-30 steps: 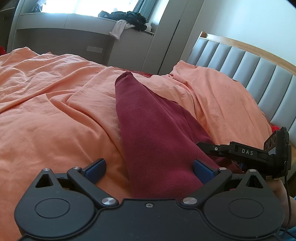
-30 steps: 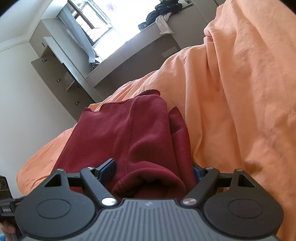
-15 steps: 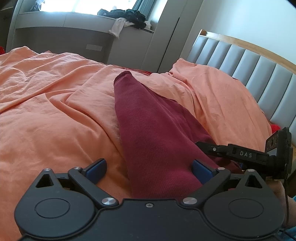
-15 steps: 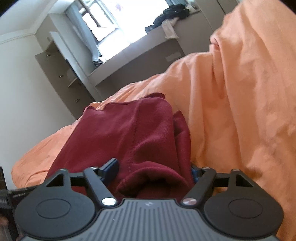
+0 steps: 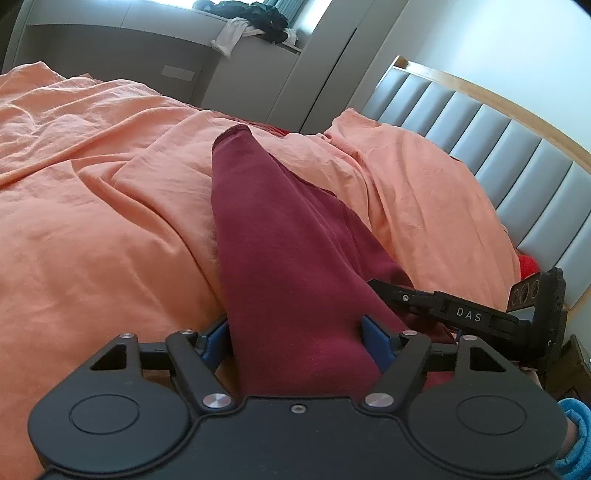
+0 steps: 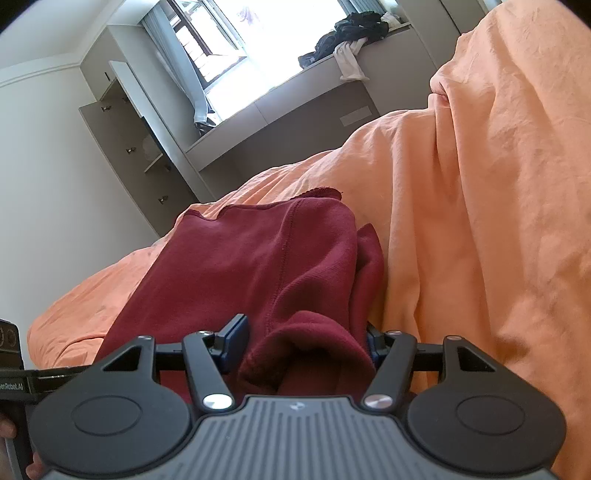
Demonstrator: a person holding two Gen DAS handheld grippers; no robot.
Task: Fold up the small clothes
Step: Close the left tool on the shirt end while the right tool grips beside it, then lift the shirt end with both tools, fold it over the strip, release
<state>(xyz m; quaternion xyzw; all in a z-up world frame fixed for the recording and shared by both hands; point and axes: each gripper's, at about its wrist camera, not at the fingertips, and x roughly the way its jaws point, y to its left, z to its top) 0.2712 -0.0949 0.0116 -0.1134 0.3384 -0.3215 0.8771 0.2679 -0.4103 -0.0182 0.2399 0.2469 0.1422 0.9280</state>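
Note:
A dark red garment lies folded lengthwise on the orange bedsheet. My left gripper straddles its near end, blue pads close against both sides of the thick cloth. My right gripper holds the other near corner of the garment, its pads narrowed around a rolled red hem. The right gripper also shows in the left wrist view, just to the right of the left one.
A grey padded headboard runs along the right. An orange pillow lies under the sheet near it. A grey window ledge carries a heap of dark and white clothes. A drawer unit stands beside it.
Both grippers have narrowed around the red cloth; the left pads, wide apart before, now press against the garment's sides. Both views have tilted slightly.

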